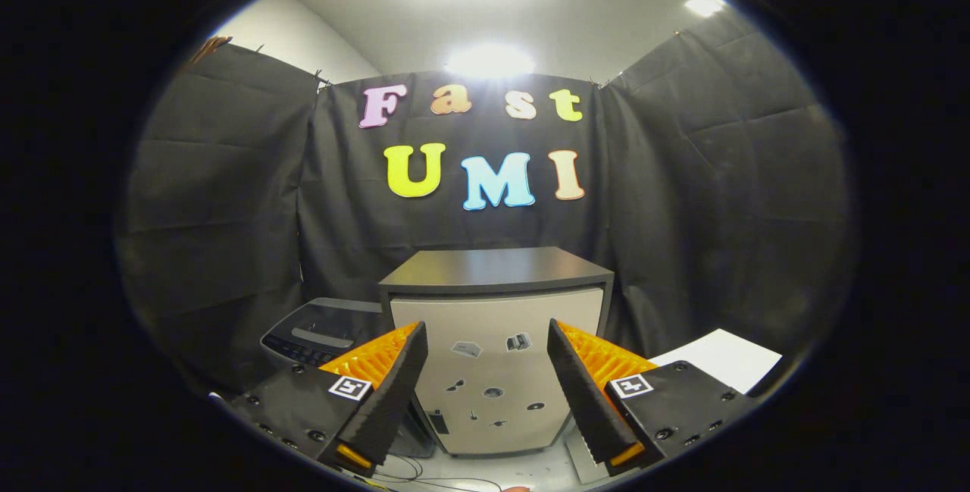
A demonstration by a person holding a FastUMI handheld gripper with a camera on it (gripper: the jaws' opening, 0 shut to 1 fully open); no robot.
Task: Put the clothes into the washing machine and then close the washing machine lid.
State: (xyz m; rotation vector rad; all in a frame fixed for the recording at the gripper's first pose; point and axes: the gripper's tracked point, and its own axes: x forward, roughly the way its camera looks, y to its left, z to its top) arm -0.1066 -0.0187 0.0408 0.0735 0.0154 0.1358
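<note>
The gripper (pixel 486 390) holds its fingers (pixel 394 393) spread wide with nothing between them. Straight ahead of them the cabinet (pixel 496 325) blocks the way like a wall. Left of the cabinet, touching its side, sits a dark machine (pixel 322 329); right of it lies a white sheet (pixel 727 355). Above the cabinet's top, the room is open.

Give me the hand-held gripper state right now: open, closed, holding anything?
Hand-held gripper: open, fingers spread wide with nothing between them, aimed at the cabinet ahead.

One cabinet (pixel 492 340), one washing machine (pixel 318 333)
</note>
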